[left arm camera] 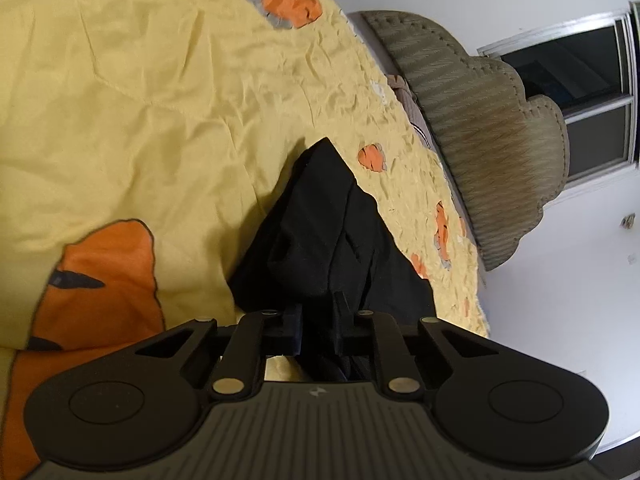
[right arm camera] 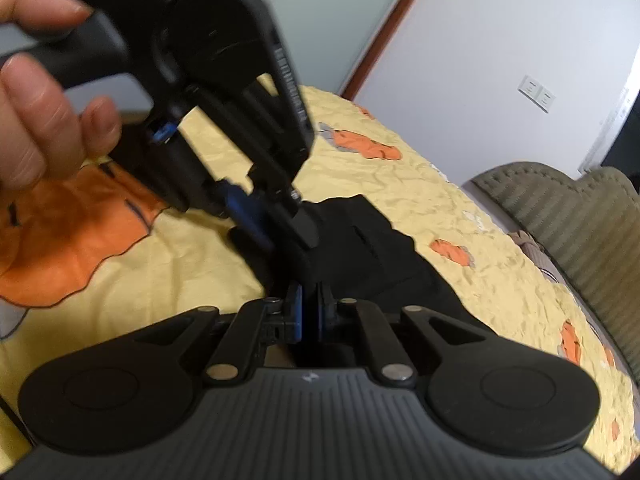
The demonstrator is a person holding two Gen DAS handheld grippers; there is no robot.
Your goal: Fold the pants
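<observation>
The black pants hang bunched from my left gripper, which is shut on the fabric above the yellow bedspread. In the right wrist view the pants drape down to the bed. My right gripper is shut on the same black fabric close to its blue pads. The left gripper, held in a hand, shows just above and left of the right one, also clamped on the pants.
The bedspread has orange carrot prints and a large orange patch. A grey-green scalloped headboard stands at the bed's end, with a window behind. White walls with switches lie beyond.
</observation>
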